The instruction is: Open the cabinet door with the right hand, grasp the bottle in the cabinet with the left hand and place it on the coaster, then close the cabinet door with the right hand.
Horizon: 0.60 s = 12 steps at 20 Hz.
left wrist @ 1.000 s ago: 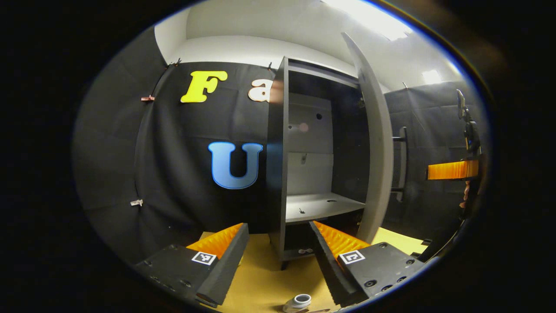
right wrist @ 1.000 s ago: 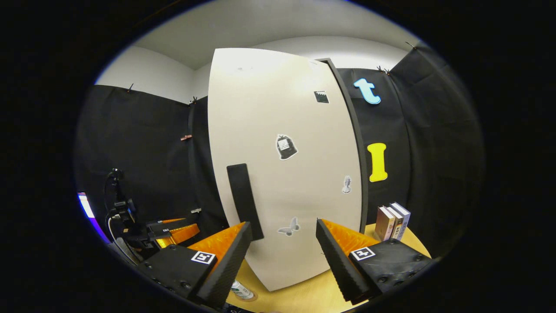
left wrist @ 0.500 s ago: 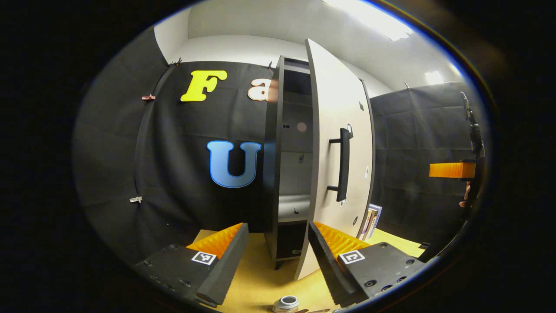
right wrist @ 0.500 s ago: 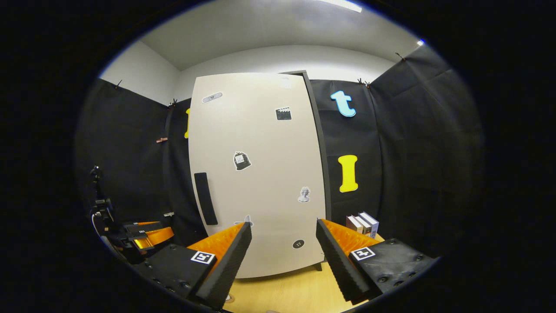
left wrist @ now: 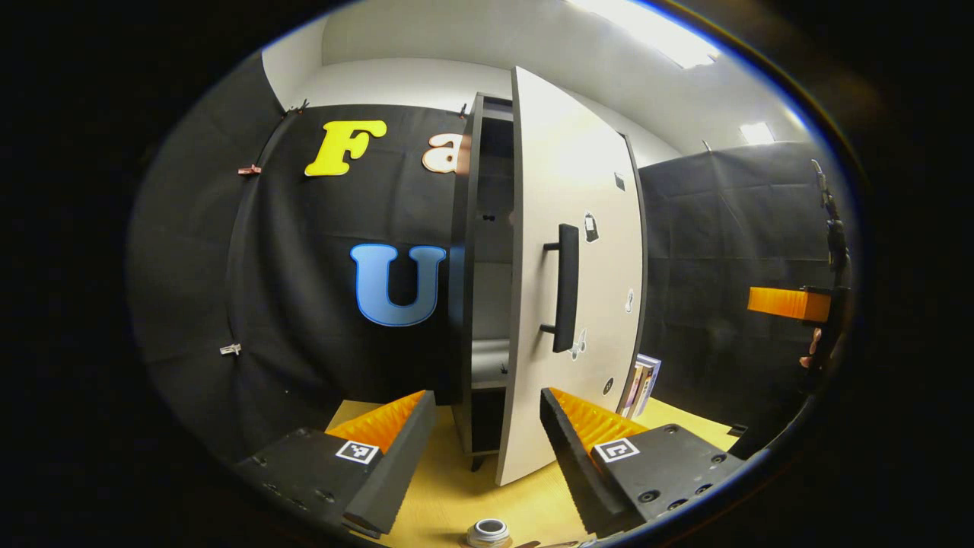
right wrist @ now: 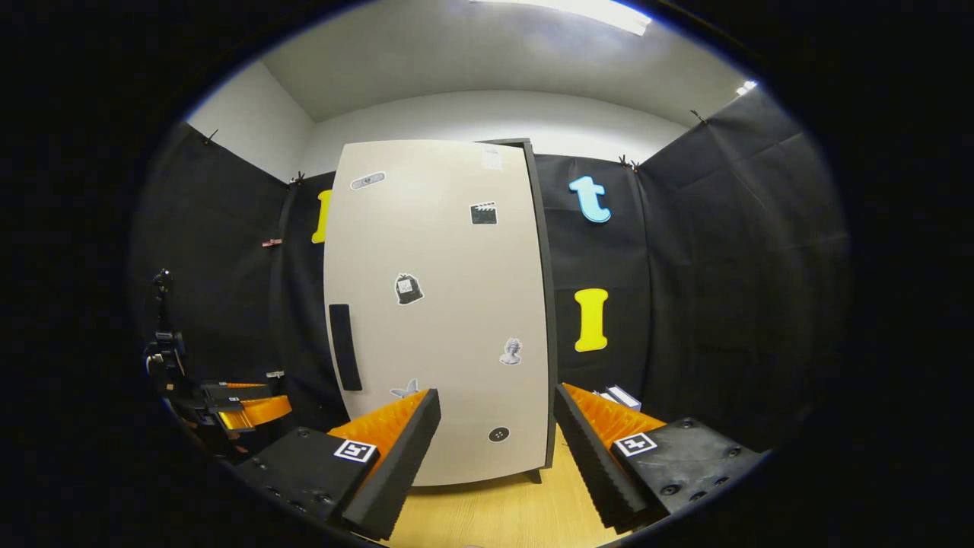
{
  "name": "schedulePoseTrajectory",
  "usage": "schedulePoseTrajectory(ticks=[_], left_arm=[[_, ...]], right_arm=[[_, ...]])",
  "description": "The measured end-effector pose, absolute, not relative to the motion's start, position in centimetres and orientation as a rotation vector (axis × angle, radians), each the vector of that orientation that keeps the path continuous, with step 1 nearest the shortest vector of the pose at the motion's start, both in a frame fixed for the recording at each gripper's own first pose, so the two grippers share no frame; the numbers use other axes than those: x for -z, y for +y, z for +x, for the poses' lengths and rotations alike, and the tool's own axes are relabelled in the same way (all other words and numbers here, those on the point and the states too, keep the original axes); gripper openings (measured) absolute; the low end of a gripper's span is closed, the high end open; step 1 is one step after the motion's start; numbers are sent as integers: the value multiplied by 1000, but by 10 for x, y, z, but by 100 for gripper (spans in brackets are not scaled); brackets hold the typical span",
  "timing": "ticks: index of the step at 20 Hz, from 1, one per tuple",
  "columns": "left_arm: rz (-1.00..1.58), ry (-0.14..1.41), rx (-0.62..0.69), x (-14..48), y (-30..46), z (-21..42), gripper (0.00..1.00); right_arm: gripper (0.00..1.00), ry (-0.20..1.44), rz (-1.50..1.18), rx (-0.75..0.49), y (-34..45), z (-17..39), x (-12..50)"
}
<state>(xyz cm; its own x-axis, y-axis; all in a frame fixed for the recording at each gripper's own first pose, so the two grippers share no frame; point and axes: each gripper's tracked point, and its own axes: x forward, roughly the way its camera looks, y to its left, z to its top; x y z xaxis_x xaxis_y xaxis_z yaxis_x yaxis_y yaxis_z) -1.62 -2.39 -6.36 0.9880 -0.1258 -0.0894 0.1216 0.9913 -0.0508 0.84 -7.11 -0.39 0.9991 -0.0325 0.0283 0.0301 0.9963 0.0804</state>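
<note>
We judge the bottle (left wrist: 487, 532) already placed — its cap shows low on the desk (left wrist: 449, 495) below our left gripper (left wrist: 487, 449), whose fingers gape empty. The cabinet door (right wrist: 437, 304) stands nearly shut; the right gripper (right wrist: 494, 449) faces it, fingers wide, holding nothing. Black cloth walls the booth.

Black cloth walls (right wrist: 730, 251), white ceiling (right wrist: 472, 61) with strip light (right wrist: 586, 11), wooden tabletop (right wrist: 494, 514)

Beige cabinet door (left wrist: 586, 251) nearly shut, bottle (left wrist: 487, 533) on table
</note>
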Motion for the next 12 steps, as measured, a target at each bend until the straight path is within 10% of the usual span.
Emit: schedulePoseTrajectory(ticks=[12], left_arm=[[-12, 77, 139, 39, -40, -10, 88]], right_arm=[[96, -44, 4, 17, -71, 16, 12]])
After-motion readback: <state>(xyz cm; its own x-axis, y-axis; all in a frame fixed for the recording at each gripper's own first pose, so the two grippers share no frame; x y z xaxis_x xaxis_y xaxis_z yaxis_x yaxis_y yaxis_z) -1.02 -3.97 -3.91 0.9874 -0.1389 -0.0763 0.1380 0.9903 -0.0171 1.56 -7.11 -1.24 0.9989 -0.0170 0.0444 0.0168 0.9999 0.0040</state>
